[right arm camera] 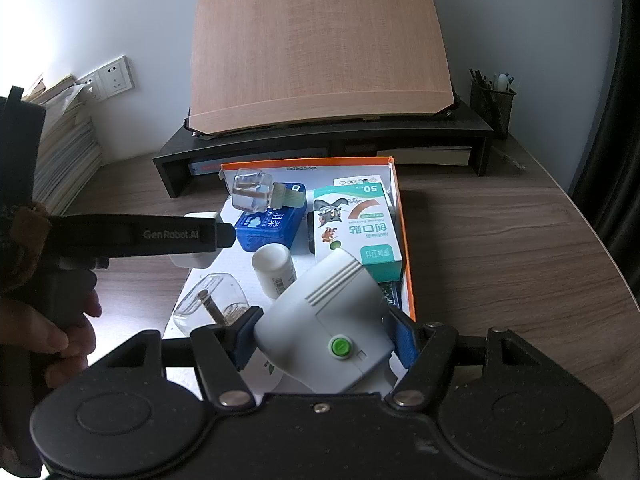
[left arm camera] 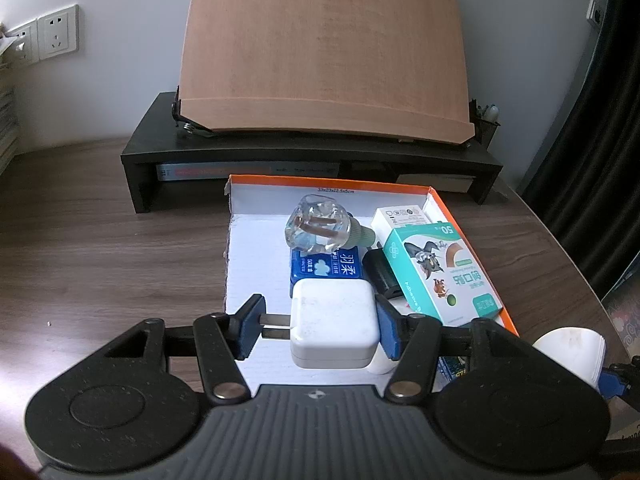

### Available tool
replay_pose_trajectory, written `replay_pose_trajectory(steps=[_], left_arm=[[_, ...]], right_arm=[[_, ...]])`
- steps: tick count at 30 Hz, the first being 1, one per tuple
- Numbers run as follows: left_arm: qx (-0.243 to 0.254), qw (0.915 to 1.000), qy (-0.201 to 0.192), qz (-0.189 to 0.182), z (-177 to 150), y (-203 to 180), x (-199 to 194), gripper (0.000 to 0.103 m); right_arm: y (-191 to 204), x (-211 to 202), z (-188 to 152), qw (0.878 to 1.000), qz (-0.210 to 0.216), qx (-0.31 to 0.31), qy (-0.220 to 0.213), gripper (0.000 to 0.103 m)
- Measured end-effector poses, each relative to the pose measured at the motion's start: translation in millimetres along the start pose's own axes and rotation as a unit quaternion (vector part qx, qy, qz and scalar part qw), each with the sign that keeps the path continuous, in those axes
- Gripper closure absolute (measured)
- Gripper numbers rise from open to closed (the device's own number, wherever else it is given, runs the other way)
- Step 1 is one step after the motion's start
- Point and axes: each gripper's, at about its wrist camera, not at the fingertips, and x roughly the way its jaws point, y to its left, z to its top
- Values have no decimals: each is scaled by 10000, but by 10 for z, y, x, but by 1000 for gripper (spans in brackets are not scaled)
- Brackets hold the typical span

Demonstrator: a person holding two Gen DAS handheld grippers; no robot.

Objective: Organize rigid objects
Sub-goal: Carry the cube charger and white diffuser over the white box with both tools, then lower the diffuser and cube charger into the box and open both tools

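Observation:
Over the near end of the orange-rimmed white tray (left arm camera: 245,248), my left gripper (left arm camera: 320,330) is shut on a white plug adapter (left arm camera: 334,322), one pad on its prongs and one on its body. My right gripper (right arm camera: 324,340) is shut on a white plug-in device with a green button (right arm camera: 328,316), above the tray's (right arm camera: 405,240) near right corner. In the tray lie a clear liquid bottle (left arm camera: 316,228), a blue box (left arm camera: 328,269), a black adapter (left arm camera: 380,276), a green plaster box (right arm camera: 356,232), a small white bottle (right arm camera: 276,268) and a clear empty bottle (right arm camera: 212,300).
A black desk riser (left arm camera: 312,160) carrying a tilted wooden board (left arm camera: 324,52) stands right behind the tray. A pen holder (right arm camera: 492,104) sits at the back right, stacked books (right arm camera: 64,152) at the left wall. A person's hand (right arm camera: 60,332) grips the left tool.

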Motion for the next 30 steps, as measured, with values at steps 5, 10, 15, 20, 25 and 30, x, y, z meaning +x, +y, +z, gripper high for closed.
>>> replay_pose_trajectory(steps=[5,10,15,20,25,30], left_arm=[[3,10000,2,5,-1,-2,4,45],[4,10000,15,-17,-1,1,29,45],[5,10000,40,-51,3,0,64,45],[27,9999,87,-94,4,-13,99,45],[29,9999,119,-90,18,-11,145,45],[-3,9998,168,-53,38,32,196,45]], right_arm=[[-3,10,3,10000,-13,4,2,23],[-4,24,11,10000,-14,5,10,23],[-1,29,12,10000,-18,2,14,23],[-3,60,17,10000,-31,-6,-8,24],[-1,38,28,9999,-67,-28,-97,24],[-42,12,25,9998,-129,56,-162,24]])
